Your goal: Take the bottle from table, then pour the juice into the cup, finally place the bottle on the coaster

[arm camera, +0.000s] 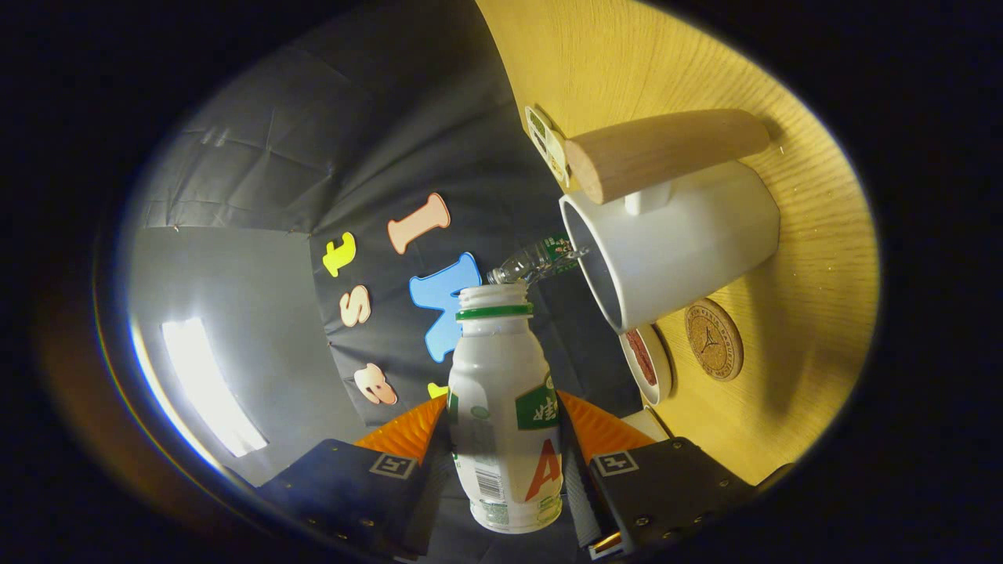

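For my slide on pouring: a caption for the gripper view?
Gripper shut on bottle, tilted toward the cup, coaster beyond.

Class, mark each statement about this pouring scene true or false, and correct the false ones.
1. The gripper is shut on the bottle. True.
2. The bottle has its cap on. False: its mouth is open.
3. The cup is white with a wooden handle. True.
4. The bottle stands on the round cork coaster. False: the coaster lies bare on the table beside the cup.
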